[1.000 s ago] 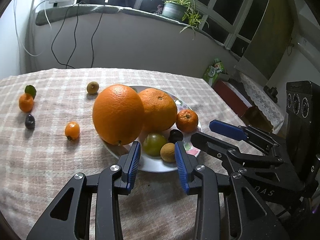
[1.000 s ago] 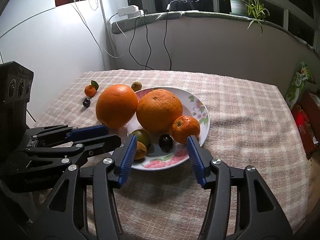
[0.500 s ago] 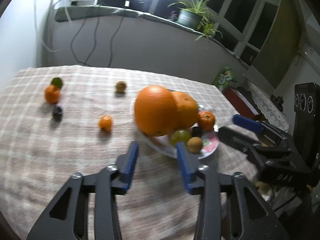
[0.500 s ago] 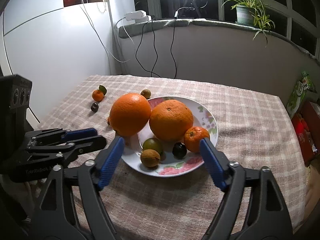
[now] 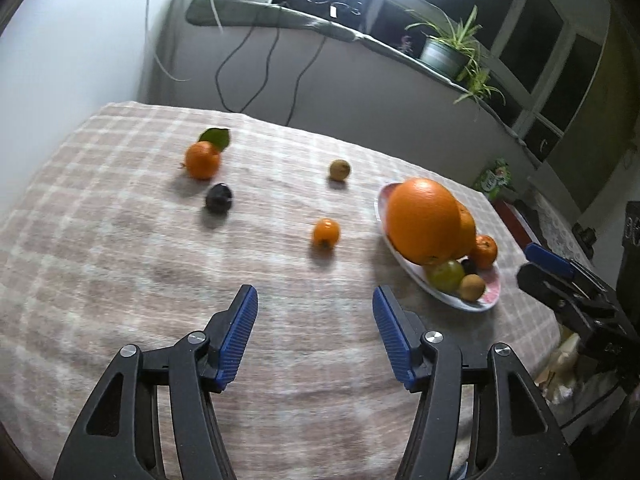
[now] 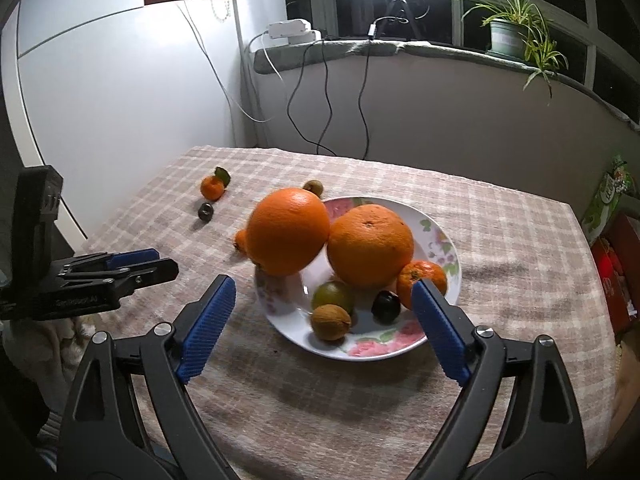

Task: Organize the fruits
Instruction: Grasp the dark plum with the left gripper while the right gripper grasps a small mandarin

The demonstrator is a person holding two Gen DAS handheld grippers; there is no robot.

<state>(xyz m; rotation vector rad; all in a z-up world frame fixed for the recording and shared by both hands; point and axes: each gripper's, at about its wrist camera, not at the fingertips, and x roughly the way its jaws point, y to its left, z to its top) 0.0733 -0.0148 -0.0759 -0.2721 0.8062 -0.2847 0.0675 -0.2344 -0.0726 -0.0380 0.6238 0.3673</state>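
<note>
A flowered white plate [image 6: 400,352] holds two big oranges [image 6: 370,246], a tangerine [image 6: 424,280], a green fruit [image 6: 333,296], a brown fruit [image 6: 330,322] and a dark plum [image 6: 386,306]. One big orange [image 6: 288,230] rests on the plate's left rim. My right gripper [image 6: 323,286] hangs before the plate, jaws opening, nothing between them. My left gripper [image 5: 315,294] is over the cloth left of the plate [image 5: 452,300], jaws opening and empty. Ahead of it lie a small orange fruit [image 5: 326,233], a dark plum [image 5: 219,197], a leafed tangerine [image 5: 202,160] and a brown fruit [image 5: 340,169].
A checked cloth [image 5: 120,260] covers the table, which stands in a corner with a white wall on the left. Cables hang from the sill behind. A potted plant [image 6: 508,38] stands on the sill. Boxes [image 6: 616,256] sit off the table's right edge.
My left gripper has swung left, away from the plate toward the loose fruits, and its jaws have widened. The right gripper's jaws have spread wide.
</note>
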